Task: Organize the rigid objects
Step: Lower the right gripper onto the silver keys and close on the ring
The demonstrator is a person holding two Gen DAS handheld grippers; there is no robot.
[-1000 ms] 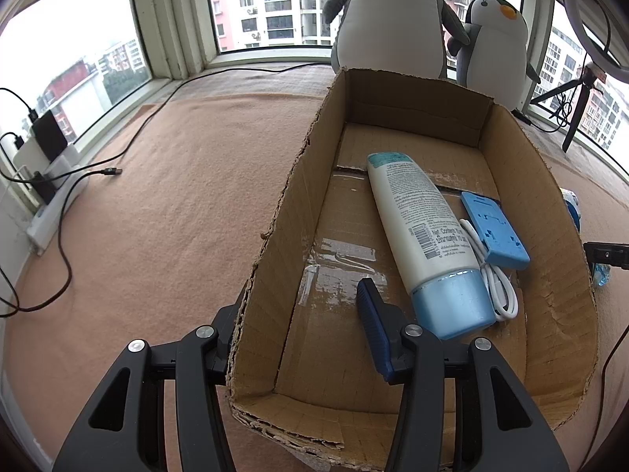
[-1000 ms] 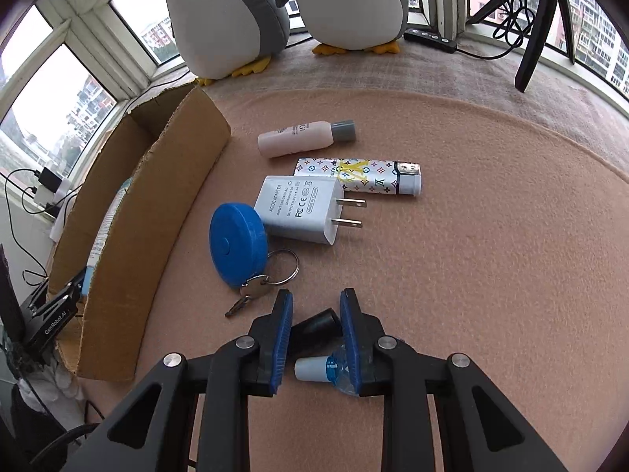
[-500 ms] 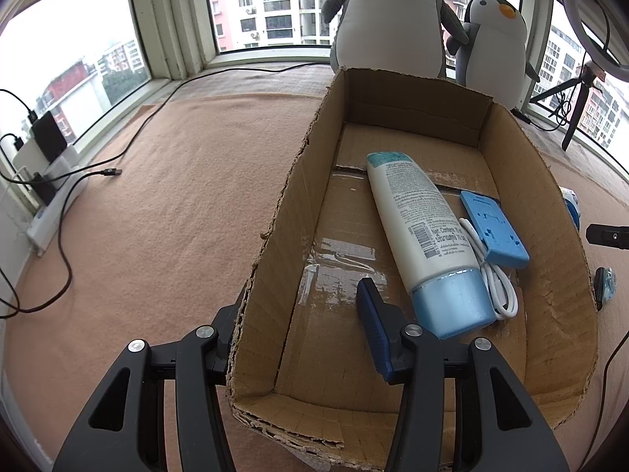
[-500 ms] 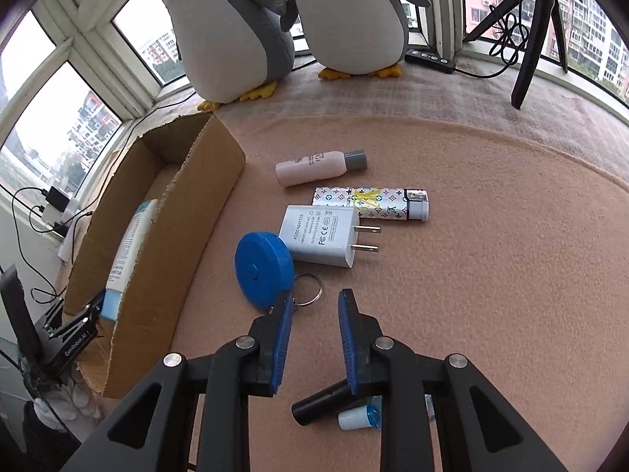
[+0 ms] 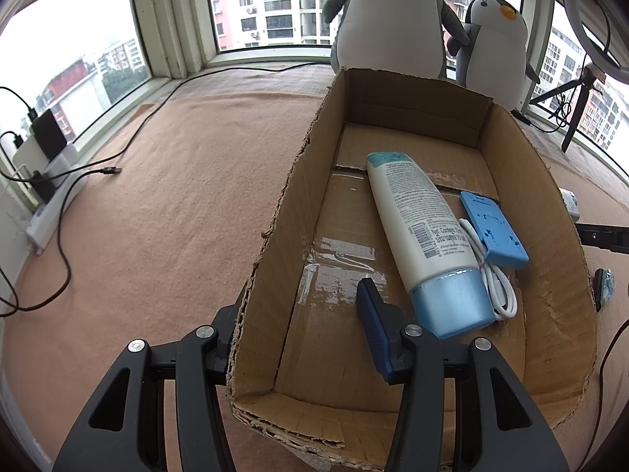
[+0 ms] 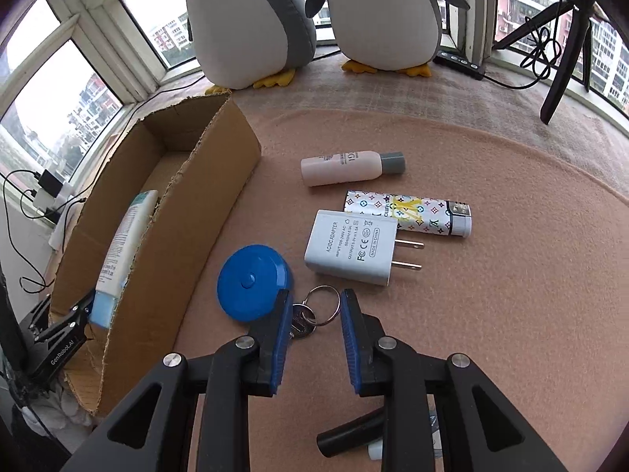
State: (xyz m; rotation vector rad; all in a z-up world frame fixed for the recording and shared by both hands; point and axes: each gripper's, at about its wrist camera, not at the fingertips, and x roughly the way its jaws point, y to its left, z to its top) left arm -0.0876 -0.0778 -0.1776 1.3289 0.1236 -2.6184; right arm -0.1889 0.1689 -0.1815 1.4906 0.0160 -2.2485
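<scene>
Keys on ring [image 6: 314,312]: on surface beside blue tape measure [image 6: 251,281], outside cardboard box [image 6: 165,244]. Right gripper [image 6: 314,314] narrowly open, empty, straddling them; lower fully, close on ring. Left gripper [image 5: 302,314] straddles box wall, jaws wide.

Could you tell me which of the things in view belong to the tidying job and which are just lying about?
Job:
cardboard box
lotion tube
blue power strip
blue tape measure
keys
white AC adapter
patterned tube
small pink bottle

Lying about:
plush penguins
tripod
window-sill cables
</scene>
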